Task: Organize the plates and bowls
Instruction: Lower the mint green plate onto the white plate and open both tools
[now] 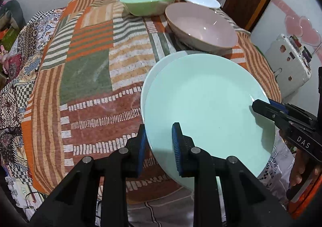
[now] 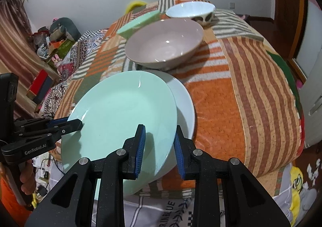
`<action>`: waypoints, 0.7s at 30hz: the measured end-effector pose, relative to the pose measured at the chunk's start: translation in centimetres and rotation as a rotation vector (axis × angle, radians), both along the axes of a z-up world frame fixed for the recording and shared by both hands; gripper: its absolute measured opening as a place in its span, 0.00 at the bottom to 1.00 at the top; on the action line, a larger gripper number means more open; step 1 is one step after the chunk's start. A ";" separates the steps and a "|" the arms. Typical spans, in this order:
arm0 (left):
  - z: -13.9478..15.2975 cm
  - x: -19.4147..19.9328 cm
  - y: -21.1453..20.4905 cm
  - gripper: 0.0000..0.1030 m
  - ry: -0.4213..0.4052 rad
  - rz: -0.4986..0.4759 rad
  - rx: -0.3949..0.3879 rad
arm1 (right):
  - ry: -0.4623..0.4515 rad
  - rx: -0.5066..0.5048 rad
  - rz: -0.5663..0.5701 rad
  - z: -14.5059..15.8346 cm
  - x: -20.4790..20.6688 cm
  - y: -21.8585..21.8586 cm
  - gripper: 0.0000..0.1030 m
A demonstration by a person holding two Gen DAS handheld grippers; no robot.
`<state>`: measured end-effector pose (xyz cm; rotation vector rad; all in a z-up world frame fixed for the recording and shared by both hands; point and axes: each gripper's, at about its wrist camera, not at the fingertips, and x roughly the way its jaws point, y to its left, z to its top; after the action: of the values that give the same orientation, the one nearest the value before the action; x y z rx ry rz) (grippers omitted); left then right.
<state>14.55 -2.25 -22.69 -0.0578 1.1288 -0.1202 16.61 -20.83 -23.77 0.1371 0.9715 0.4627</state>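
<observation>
A mint-green plate [image 1: 209, 114] is seen in the lower right of the left wrist view, lying on top of a white plate [image 1: 150, 78] whose rim shows as a crescent along its upper left. Both plates appear empty and project past the near edge of the patchwork tablecloth [image 1: 88, 70].

The left gripper [image 1: 159, 146] is set astride the near rim of the mint-green plate, one blue pad under the rim and one over it; a clear gap is seen between the pads, so the claw is spread and not yet pinching. In the right wrist view the right gripper [image 2: 160, 146] is likewise placed across the plates' rim at lower centre, its pads apart and pressing on nothing. Each gripper is also seen from the other's camera, reaching the plate rim from the side.

Behind the plates, a pinkish-beige bowl [image 2: 164, 42] stands just beside the white plate's far rim. Further back, toward the top of the frame, a green bowl [image 1: 149, 1] and a white bowl [image 2: 190, 10] with a dark pattern outside are placed close together. No contents are visible in any bowl.

Open cloth is left to the left of the plates in the left wrist view, and to the right of them in the right wrist view.
</observation>
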 end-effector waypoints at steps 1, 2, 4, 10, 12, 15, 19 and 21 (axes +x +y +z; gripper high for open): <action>-0.2 0.2 -0.1 0.23 0.005 0.000 0.004 | 0.007 0.000 -0.002 -0.2 0.1 -0.1 0.25; -0.5 0.4 -0.2 0.23 0.010 -0.001 0.008 | 0.011 -0.001 -0.003 -0.3 0.1 -0.1 0.25; -0.9 0.6 -0.4 0.23 0.017 -0.002 0.013 | 0.021 0.000 -0.007 -0.6 0.4 -0.1 0.25; -1.3 1.6 -0.7 0.23 0.012 0.000 0.050 | 0.043 -0.001 -0.008 -1.2 0.9 0.0 0.25; -1.3 1.9 -0.7 0.23 0.009 0.002 0.058 | 0.043 0.002 -0.010 -1.2 1.0 0.0 0.25; -1.3 2.4 -0.6 0.23 0.006 0.003 0.063 | 0.046 0.011 -0.014 -1.2 1.2 -0.1 0.25; -1.3 2.8 -0.6 0.23 -0.001 0.006 0.078 | 0.051 0.018 -0.017 -1.3 1.4 0.0 0.25; -1.5 2.9 -0.5 0.23 -0.002 0.010 0.090 | 0.053 0.019 -0.013 -1.4 1.4 0.1 0.25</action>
<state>17.44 -2.76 -24.15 0.0172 1.1304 -0.0605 18.00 -20.71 -25.18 0.1734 1.0178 0.4585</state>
